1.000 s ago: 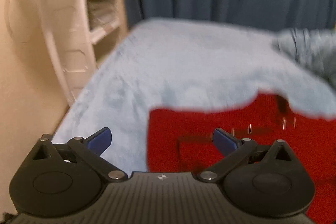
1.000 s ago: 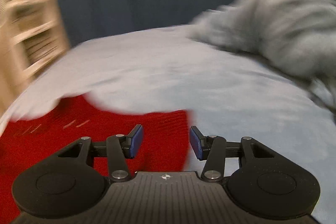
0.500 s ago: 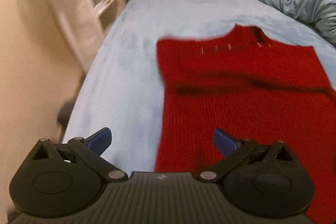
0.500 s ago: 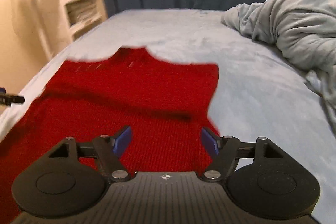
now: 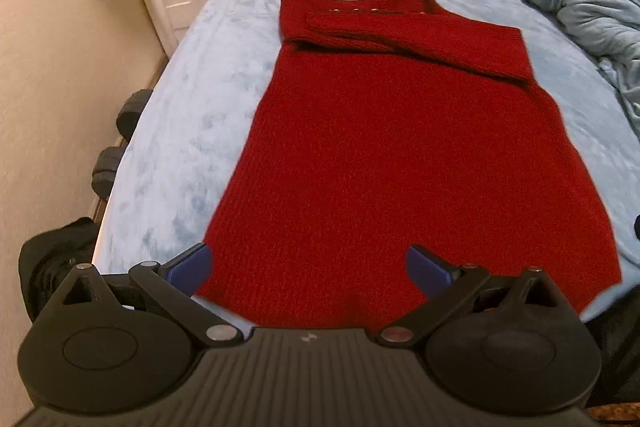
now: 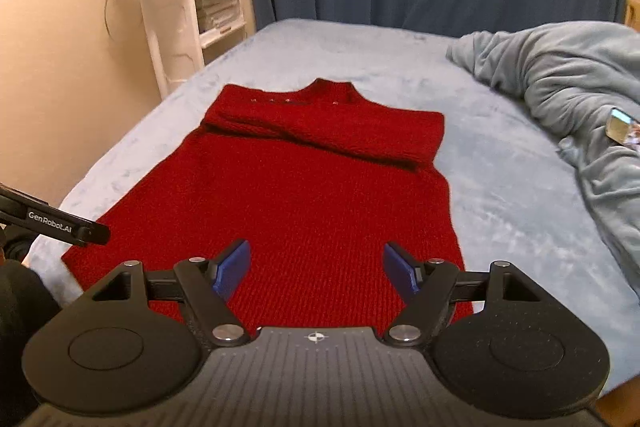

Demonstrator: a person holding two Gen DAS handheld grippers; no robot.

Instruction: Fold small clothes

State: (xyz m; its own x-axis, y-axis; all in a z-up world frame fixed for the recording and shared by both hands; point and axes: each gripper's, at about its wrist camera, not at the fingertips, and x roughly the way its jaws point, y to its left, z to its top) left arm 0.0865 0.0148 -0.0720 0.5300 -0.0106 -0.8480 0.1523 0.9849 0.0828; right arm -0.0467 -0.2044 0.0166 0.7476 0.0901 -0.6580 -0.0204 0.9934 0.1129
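The blue-padded fingers point(image 5: 188, 267) of the left gripper point(image 5: 308, 269) stand spread wide and hold nothing; those of the right gripper point(image 6: 316, 269) are likewise parted and empty. Both hover just above the near hem of the red knit garment point(image 5: 392, 155), which lies flat on the pale blue bed point(image 5: 192, 99), neckline away from the cameras and sleeves folded across the chest. In the left view the hem's left corner sits just beside the left finger pad; in the right view the right hem corner lies just outside the right pad point(image 6: 400, 271). Whether either gripper touches the cloth cannot be settled from this angle; probably not. The knit appears soft, limp and fairly thick, likely to sag and stretch if lifted from one point, though unlikely to slip. The soundest hold is judged to be the two hem corners, one per gripper, pinching both layers together. A crumpled grey-blue blanket point(image 6: 568, 75) lies well apart on the right.
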